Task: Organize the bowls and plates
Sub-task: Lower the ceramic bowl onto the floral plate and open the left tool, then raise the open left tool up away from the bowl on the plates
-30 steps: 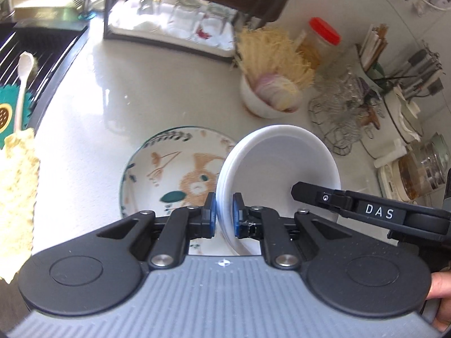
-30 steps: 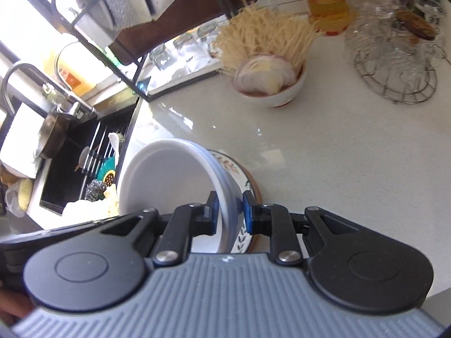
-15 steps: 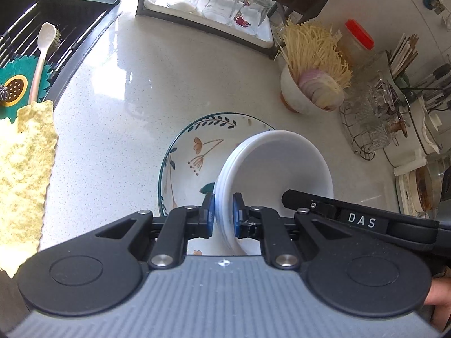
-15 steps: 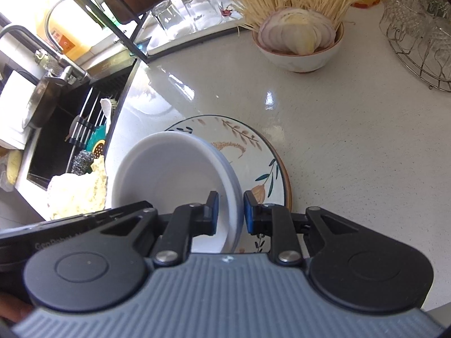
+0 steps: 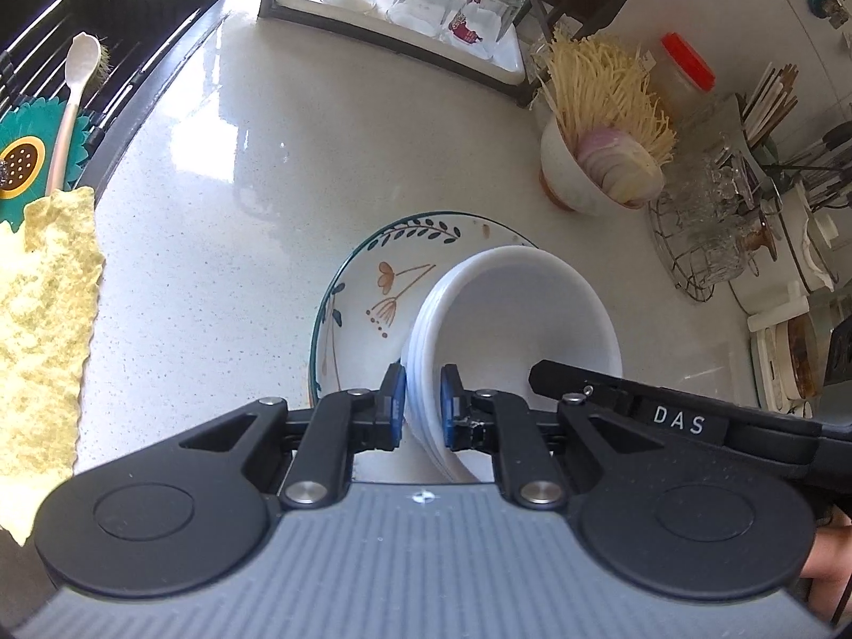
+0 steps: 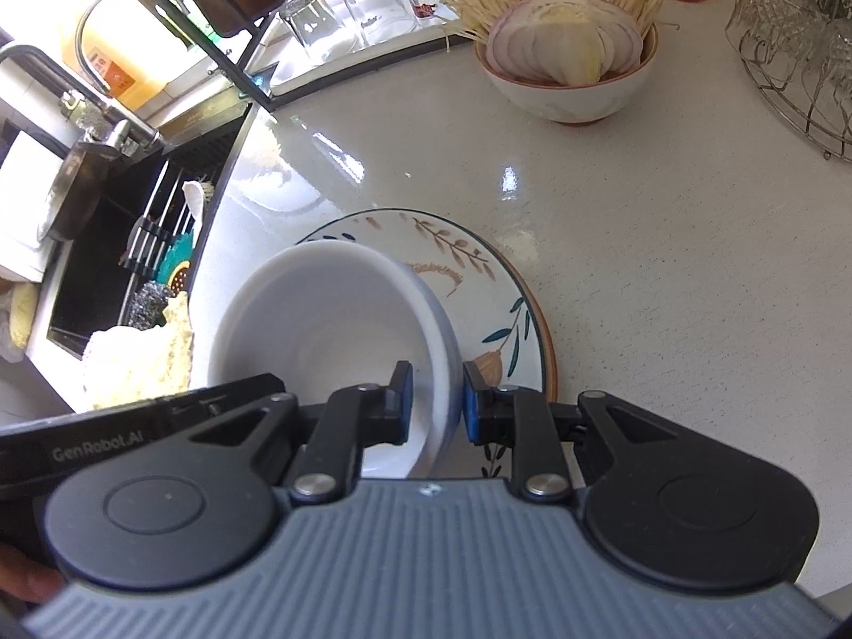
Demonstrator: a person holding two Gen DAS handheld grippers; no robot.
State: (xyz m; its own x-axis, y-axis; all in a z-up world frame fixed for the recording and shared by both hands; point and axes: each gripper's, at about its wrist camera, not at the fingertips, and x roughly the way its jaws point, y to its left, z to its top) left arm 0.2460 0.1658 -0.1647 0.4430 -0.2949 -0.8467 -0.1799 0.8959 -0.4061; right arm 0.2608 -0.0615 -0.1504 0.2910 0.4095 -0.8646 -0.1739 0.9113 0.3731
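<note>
A stack of nested white bowls rests tilted on a floral patterned plate on the pale counter. My left gripper has the stack's near rim between its blue pads; its jaws are opening, though the pads still look to be against the rim. In the right wrist view my right gripper is shut on the opposite wall of the white bowls, above the plate. Each gripper's black body shows at the edge of the other's view.
A bowl of onion slices and dry noodles stands behind the plate. A wire basket of glassware is at the right, a rack of upturned glasses at the back. The sink and a yellow cloth lie left.
Both grippers have come down and forward with the white bowls, bringing them lower over the patterned plate. The gap between the left pads looks slightly wider.
</note>
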